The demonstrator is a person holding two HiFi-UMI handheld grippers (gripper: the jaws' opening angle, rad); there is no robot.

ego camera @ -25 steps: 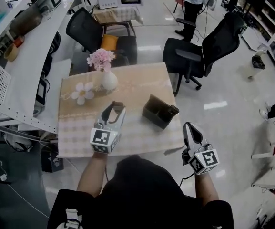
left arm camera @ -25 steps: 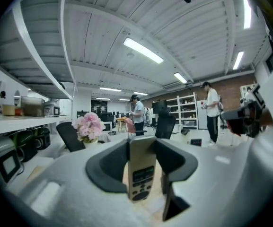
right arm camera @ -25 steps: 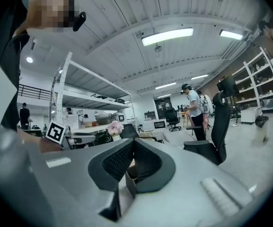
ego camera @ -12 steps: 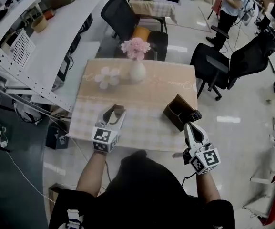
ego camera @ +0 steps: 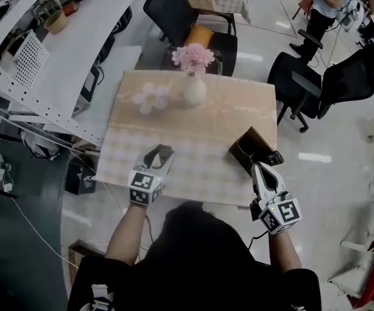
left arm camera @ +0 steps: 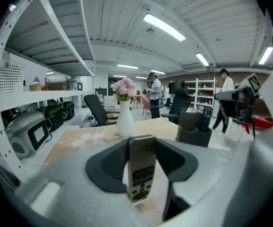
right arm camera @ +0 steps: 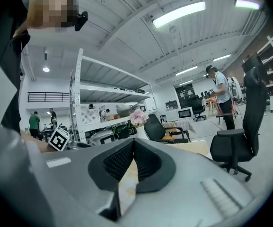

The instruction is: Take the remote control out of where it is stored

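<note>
Remote control (left arm camera: 142, 167), a silver one, is pinched upright in the left gripper (ego camera: 161, 151), well apart from the dark holder (ego camera: 250, 149). So this one appears taken out. A black remote (ego camera: 274, 157) stands in the holder. The right gripper (ego camera: 262, 170) has its jaws pressed together and is empty.

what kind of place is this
Probably an open-plan office or lab: swivel chairs, long white shelving loaded with equipment, and a small table set up among them.
</note>
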